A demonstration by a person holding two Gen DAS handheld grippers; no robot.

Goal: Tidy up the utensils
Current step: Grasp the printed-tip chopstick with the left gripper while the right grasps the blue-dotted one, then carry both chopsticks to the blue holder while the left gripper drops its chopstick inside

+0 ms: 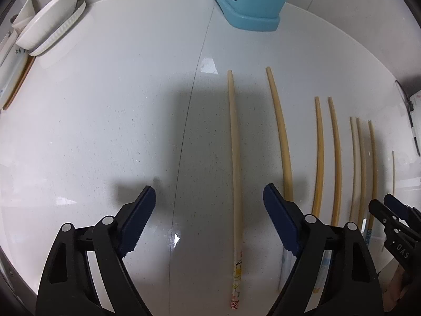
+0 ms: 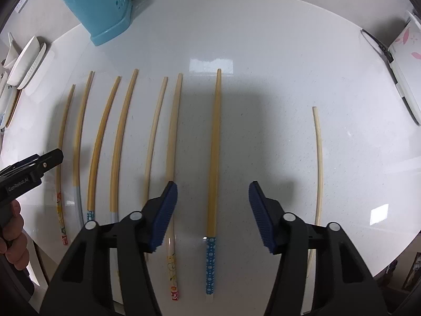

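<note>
Several wooden chopsticks lie side by side on the white counter (image 1: 105, 105). My left gripper (image 1: 209, 201) is open and empty, its fingers on either side of a chopstick with a yellow patterned handle (image 1: 236, 173). My right gripper (image 2: 213, 196) is open and empty, its fingers on either side of a chopstick with a blue dotted handle (image 2: 213, 163). A pale chopstick (image 2: 319, 168) lies apart to the right. A blue perforated utensil holder (image 1: 247, 0) stands at the back; it also shows in the right wrist view (image 2: 102, 8). The left gripper shows at the left edge of the right wrist view (image 2: 34, 168).
White bowls and plates (image 1: 50, 21) are stacked at the back left. A white board with a pink pattern (image 2: 405, 52) and a cable lie at the far right. The counter's front edge runs just below both grippers.
</note>
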